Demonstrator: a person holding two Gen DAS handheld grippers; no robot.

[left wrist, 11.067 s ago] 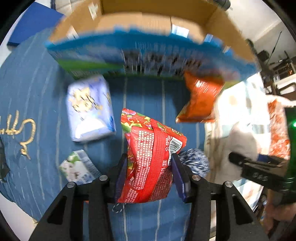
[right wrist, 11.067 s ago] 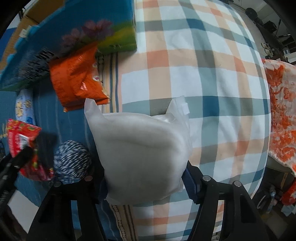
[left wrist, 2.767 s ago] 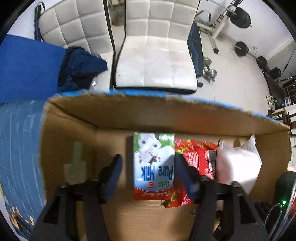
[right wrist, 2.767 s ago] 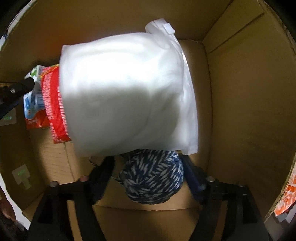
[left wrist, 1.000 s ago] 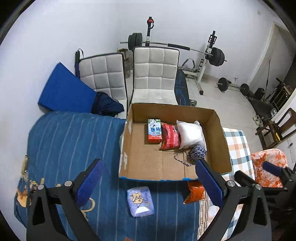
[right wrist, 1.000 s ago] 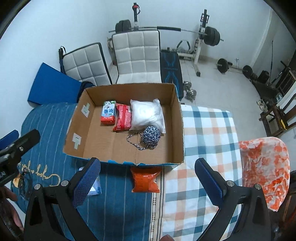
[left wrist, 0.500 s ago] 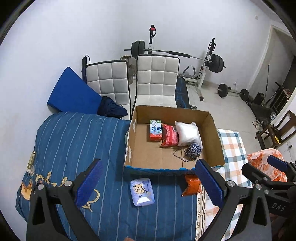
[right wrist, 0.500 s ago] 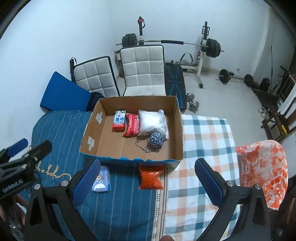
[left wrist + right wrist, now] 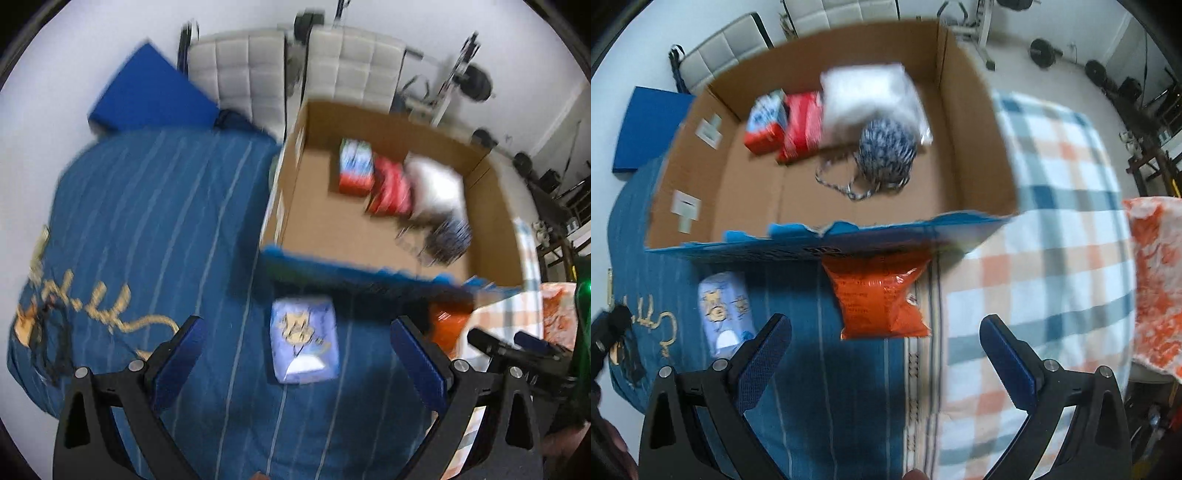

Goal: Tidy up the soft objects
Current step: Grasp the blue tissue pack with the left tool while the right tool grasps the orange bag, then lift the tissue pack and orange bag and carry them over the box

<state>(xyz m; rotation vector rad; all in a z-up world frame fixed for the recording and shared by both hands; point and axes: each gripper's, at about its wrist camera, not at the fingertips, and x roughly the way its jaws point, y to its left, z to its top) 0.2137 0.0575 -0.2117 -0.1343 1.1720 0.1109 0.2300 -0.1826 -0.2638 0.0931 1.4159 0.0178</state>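
A cardboard box (image 9: pixel 291 192) (image 9: pixel 979 147) sits on the bed and holds a milk pack (image 9: pixel 355 170) (image 9: pixel 764 122), a red packet (image 9: pixel 392 188) (image 9: pixel 801 125), a white pillow bag (image 9: pixel 437 188) (image 9: pixel 868 92) and a blue-white yarn ball (image 9: pixel 448 240) (image 9: pixel 886 147). In front of the box lie a pale blue tissue pack (image 9: pixel 303 345) (image 9: pixel 726 314) and an orange snack bag (image 9: pixel 445 325) (image 9: pixel 882 299). My left gripper (image 9: pixel 295 358) hangs open above the tissue pack. My right gripper (image 9: pixel 886 350) hangs open just short of the orange bag. Both are empty.
A blue striped bedspread (image 9: pixel 147 221) covers the left side, a checked cloth (image 9: pixel 1052 240) the right. An orange-patterned cloth (image 9: pixel 1156 280) lies at the far right. White chairs (image 9: pixel 351 62), a blue mat (image 9: pixel 147 92) and gym weights stand behind the box.
Both grippers have dropped lower and closer to the bed; the tissue pack and the orange bag now lie right in front of their open fingers. The view is motion-blurred.
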